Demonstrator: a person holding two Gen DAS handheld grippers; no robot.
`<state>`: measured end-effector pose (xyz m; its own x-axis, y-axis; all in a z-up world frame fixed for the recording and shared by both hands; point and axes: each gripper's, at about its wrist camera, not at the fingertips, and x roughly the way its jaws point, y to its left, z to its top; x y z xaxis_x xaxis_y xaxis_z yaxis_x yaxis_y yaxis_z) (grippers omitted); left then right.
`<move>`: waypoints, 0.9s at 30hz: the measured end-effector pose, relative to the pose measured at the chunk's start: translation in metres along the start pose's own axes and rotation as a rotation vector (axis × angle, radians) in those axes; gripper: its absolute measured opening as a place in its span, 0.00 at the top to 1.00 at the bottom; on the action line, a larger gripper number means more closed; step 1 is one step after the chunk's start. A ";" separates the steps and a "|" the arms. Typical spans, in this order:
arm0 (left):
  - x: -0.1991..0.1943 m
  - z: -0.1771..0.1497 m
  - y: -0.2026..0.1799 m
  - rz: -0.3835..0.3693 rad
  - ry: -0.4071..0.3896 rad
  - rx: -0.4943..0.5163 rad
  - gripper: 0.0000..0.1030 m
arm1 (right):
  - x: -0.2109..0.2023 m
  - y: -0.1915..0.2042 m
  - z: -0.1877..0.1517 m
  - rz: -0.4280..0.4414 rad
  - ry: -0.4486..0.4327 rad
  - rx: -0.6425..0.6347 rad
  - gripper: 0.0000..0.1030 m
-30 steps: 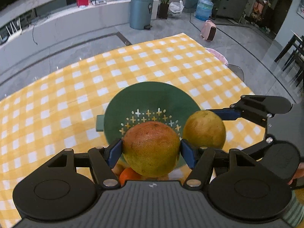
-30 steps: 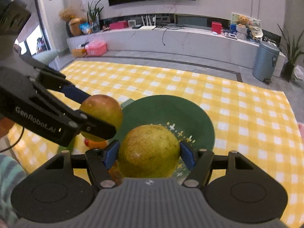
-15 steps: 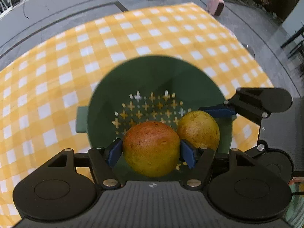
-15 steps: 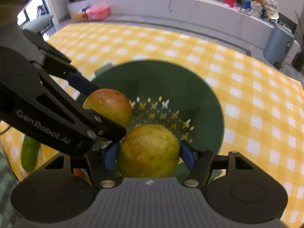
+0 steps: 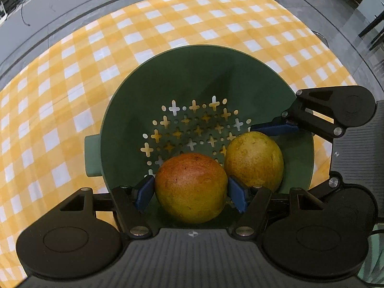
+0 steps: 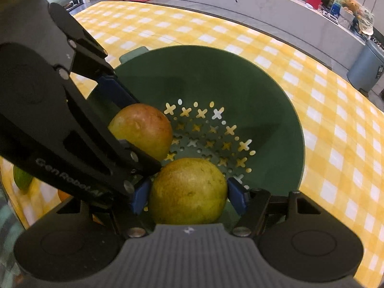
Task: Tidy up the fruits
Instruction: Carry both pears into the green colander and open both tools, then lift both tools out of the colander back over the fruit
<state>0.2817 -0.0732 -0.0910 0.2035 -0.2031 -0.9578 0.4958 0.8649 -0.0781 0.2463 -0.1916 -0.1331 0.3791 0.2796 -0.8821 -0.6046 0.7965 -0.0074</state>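
1. Clamped jaws on both sides: my left gripper (image 5: 191,193) squeezed a red-and-yellow fruit (image 5: 191,188) between its blue pads (image 5: 144,192), and my right gripper (image 6: 188,195) squeezed a yellow-green fruit (image 6: 188,190) the same way.
2. Both fruits sat low inside the green strainer bowl (image 5: 199,72), near its closer wall, over the cross-shaped holes (image 5: 192,122) in its floor; whether either one touched the floor I could not tell.
3. From the left camera, the yellow-green fruit (image 5: 254,158) lay just to the right of the red-and-yellow one, close enough that they looked to be touching, with the right gripper (image 5: 273,129) reaching in from the right.
4. From the right camera, the red-and-yellow fruit (image 6: 141,129) lay to the left and a little farther in, partly behind the left gripper's black arm (image 6: 72,129).
5. The bowl stood on a yellow-and-white checked cloth (image 5: 72,76), its small handle (image 5: 92,156) pointing left in the left view.
6. At the right view's left edge, something green (image 6: 21,180) and something orange (image 6: 63,195) lay on the cloth outside the bowl.
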 end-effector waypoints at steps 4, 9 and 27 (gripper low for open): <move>0.000 0.000 0.003 -0.013 0.003 -0.014 0.25 | 0.000 0.000 0.002 -0.003 0.012 -0.010 0.36; 0.001 -0.001 0.006 -0.032 0.000 -0.044 0.22 | -0.005 -0.004 0.003 -0.003 0.021 -0.005 0.35; -0.037 -0.020 -0.004 0.021 -0.139 -0.010 0.17 | -0.048 -0.008 -0.010 -0.009 -0.079 0.150 0.23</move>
<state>0.2547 -0.0598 -0.0606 0.3287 -0.2458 -0.9119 0.4823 0.8739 -0.0617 0.2252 -0.2169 -0.0952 0.4413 0.3087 -0.8426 -0.4916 0.8687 0.0608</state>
